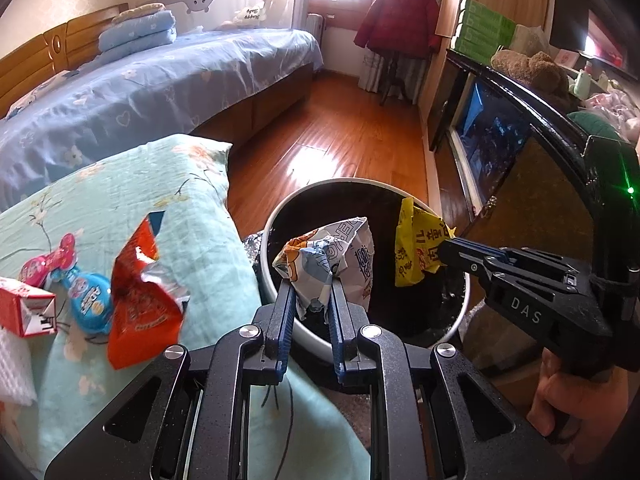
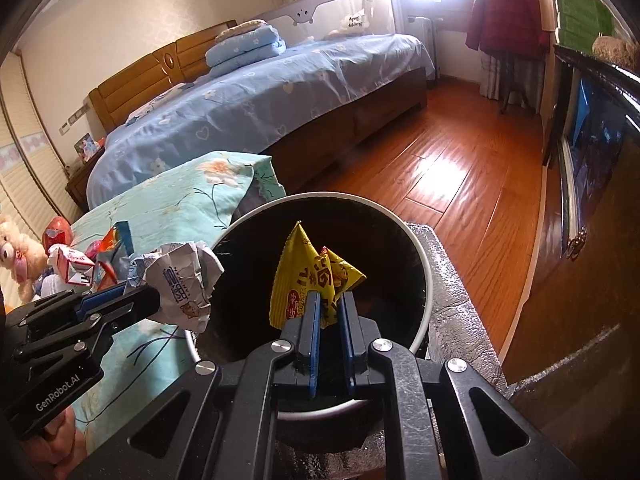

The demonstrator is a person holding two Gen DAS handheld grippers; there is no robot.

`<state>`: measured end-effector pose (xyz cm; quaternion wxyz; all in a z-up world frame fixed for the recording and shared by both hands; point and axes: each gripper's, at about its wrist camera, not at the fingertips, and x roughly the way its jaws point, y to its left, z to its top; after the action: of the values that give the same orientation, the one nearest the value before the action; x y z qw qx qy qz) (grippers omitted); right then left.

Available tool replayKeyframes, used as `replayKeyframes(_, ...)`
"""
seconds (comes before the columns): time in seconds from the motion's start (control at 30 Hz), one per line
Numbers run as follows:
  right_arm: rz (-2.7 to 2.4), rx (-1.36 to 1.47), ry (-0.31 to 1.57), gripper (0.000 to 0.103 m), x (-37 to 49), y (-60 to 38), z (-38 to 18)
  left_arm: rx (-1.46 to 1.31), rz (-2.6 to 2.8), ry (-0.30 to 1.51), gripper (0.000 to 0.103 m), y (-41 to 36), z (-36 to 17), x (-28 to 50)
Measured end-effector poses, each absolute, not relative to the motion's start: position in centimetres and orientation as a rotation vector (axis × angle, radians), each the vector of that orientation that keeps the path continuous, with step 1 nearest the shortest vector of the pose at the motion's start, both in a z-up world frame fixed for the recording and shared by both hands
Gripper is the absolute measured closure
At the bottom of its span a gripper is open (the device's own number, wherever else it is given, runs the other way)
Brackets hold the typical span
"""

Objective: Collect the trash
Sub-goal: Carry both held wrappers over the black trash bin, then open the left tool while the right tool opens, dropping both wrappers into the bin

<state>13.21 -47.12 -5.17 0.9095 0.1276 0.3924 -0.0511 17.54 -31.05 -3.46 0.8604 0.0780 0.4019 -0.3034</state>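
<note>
Trouble could come if I let go early: my left tool [image 1: 312, 280] pinches the crumpled wrapper [image 1: 332, 256] right at the bin [image 1: 272, 280] rim, so it may fall outside, while my right tool [image 2: 332, 308] holds the yellow wrapper [image 2: 312, 276] over the middle.

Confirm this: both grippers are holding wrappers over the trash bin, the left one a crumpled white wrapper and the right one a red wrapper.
Not quite. The right gripper holds a yellow wrapper, not a red one; the right wrist view shows it clamped between the jaws. The rest stands: the left gripper holds the crumpled white wrapper, and both hang over the trash bin.
</note>
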Motion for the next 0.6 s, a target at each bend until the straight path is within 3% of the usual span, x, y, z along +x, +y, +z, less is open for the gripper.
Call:
replayKeyframes(0.2, -0.115, 0.262, 0.818, 0.09, 13.7, -47.5, -5.4, 0.174, -0.639, 0.856, 0.084, -31.8, -4.0, 17.9)
replayKeyframes(0.27, -0.115, 0.261, 0.82, 0.088, 13.9, -47.6, -5.5, 0.174, -0.647, 0.86, 0.074, -31.9, -4.0, 17.8)
replayKeyframes(0.33, -0.117, 0.266, 0.825, 0.068, 13.9, -47.7, -5.5, 0.175, -0.639, 0.849, 0.048, -31.8, -3.8, 17.6)
replayKeyframes(0.37, -0.117, 0.269, 0.821, 0.051, 13.9, -47.6, -5.4, 0.176, -0.628, 0.835, 0.042, -31.5, -3.6, 17.4)
replayKeyframes(0.47, -0.127, 0.263, 0.806, 0.047, 13.4, -47.5, -5.1, 0.17, -0.608, 0.816, 0.041, -30.3, -3.2, 16.7)
replayKeyframes(0.6, -0.111, 0.289, 0.789, 0.034, 12.9, -47.0, -4.7, 0.129, -0.568, 0.808, 0.036, -27.6, -3.0, 15.8)
